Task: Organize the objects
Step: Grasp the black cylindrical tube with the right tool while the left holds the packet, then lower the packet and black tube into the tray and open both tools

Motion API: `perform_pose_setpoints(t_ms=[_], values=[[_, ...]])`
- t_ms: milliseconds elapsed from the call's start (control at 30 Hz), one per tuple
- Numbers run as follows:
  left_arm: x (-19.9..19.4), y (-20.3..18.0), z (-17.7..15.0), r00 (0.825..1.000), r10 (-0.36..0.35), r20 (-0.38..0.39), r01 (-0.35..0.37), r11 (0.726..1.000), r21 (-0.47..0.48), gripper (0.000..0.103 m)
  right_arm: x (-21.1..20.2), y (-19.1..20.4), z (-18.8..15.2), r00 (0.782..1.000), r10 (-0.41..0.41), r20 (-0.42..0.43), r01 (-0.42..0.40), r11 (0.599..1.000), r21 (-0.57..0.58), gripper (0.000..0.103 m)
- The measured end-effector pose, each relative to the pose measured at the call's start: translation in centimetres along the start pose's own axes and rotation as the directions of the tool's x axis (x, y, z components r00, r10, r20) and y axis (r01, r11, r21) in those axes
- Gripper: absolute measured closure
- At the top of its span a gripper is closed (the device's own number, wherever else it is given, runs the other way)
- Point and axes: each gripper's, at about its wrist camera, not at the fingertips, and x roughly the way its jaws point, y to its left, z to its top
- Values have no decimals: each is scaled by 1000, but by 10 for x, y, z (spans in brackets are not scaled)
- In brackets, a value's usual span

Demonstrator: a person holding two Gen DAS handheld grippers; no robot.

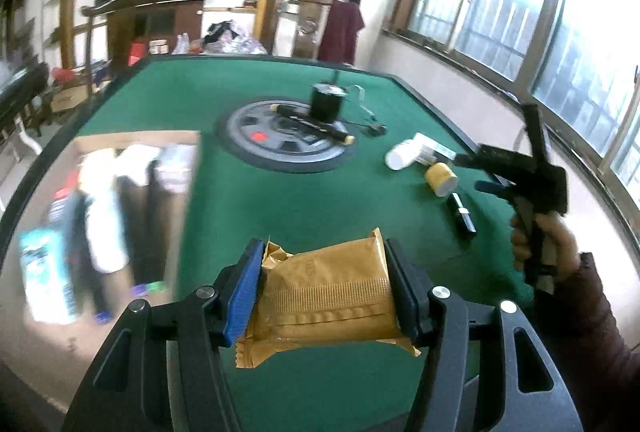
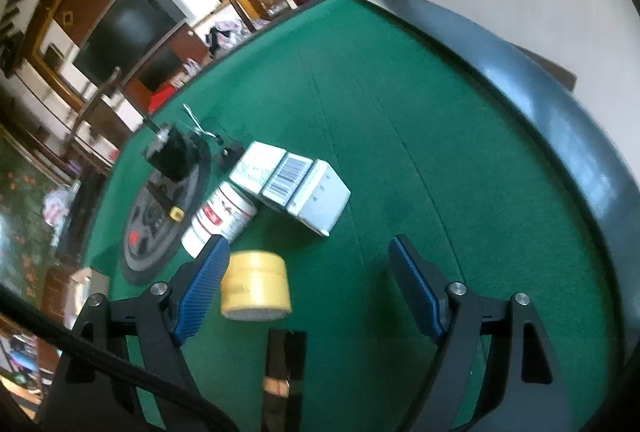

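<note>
A tan foil packet (image 1: pixel 326 290) is pinched between the pads of the left gripper (image 1: pixel 324 286), held clear above the green felt table (image 1: pixel 280 199), and the view around it is smeared with blur. To its left a cardboard box (image 1: pixel 108 224) is seen, packed with blurred items. Further out on the felt lie a black tube (image 1: pixel 464 212), a yellow round tin (image 1: pixel 441 179) and a white bottle (image 1: pixel 400 155). The right gripper (image 2: pixel 308 288) is held with its jaws spread wide, nothing between the pads; the yellow round tin sits just beside its left finger. Behind that, the white bottle is touched by a white carton (image 2: pixel 292 187). A black cup (image 1: pixel 327 104) is stood on a grey disc (image 1: pixel 286 135).
</note>
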Motion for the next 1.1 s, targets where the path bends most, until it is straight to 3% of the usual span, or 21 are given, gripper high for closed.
perform_pose_setpoints(t_ms=[133,233,267,300,433,500,700,867,1100], values=[[-12,29,-10,1000,11,8,-10,998,-55,49,-13,23,-24,998,-63,-16,60,989,-138,24],[-17,43,-16,1000,20,16,-18,996,-87,49,-5,42,-40,987,-158,-29,146,959,-243,49],[-18,46,-19,1000,23,18,-21,995,-96,49,0,45,-43,984,-172,-42,156,953,-258,65],[-20,51,-21,999,25,21,-22,994,-109,49,6,48,-46,981,-184,-60,162,950,-268,72],[-32,65,-29,998,53,37,-48,991,-123,49,14,61,-57,958,-286,-3,268,904,-332,79],[-36,70,-31,997,67,43,-61,990,-125,49,14,67,-63,951,-310,13,294,887,-357,89],[-40,78,-33,995,87,55,-79,988,-136,49,10,83,-80,945,-323,41,312,860,-403,89],[-46,85,-34,991,112,70,-101,984,-148,49,-6,86,-82,971,-236,28,229,897,-378,89],[-54,114,-38,980,183,76,-164,964,-208,49,-38,121,-93,997,-78,29,83,908,-410,89]])
